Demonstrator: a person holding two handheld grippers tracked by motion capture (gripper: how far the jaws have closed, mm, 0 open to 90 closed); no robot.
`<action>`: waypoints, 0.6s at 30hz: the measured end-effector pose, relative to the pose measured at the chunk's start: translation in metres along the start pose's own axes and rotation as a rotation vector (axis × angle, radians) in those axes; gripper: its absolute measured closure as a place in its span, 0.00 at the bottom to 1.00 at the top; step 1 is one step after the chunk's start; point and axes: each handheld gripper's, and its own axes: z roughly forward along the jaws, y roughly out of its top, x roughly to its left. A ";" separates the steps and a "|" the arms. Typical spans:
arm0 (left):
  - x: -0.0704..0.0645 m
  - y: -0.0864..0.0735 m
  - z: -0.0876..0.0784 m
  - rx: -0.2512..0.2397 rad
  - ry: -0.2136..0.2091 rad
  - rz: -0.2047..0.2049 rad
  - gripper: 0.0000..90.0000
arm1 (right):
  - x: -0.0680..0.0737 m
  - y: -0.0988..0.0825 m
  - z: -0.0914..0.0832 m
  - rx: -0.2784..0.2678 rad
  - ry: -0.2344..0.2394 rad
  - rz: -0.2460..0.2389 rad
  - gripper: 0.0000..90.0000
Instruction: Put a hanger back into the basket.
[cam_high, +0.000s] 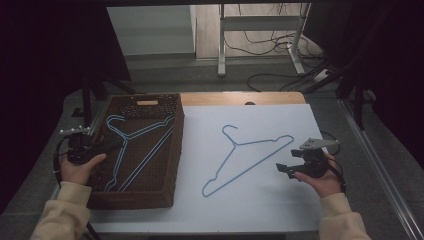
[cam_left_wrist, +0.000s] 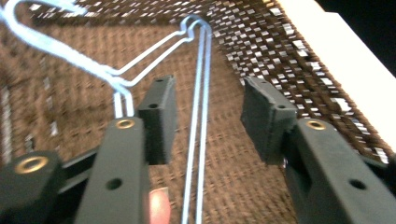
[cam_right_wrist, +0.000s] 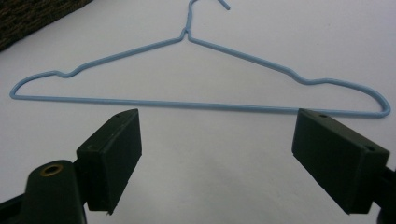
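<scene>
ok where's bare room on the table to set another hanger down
Free: the white mat along its near edge, below the blue hanger, and the far right corner beyond the hanger's arm. Crowded: the brown basket at left already holds hangers, with the left gripper over them.

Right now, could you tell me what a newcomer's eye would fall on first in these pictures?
Probably the blue wire hanger lying flat on the white table, just ahead of the open right gripper. Next comes the brown woven basket at the table's left, holding two more blue wire hangers. The left gripper hangs open above their wires, pads not touching them.
</scene>
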 end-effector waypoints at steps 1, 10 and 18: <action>-0.003 0.001 -0.001 -0.005 -0.018 0.011 0.57 | 0.000 0.000 0.000 0.001 0.001 0.000 0.18; -0.046 0.007 -0.003 -0.016 -0.142 0.139 0.38 | 0.001 0.000 0.003 0.013 0.002 -0.008 0.17; -0.094 0.006 0.007 0.005 -0.225 0.239 0.32 | 0.002 0.002 0.003 0.006 0.007 -0.013 0.17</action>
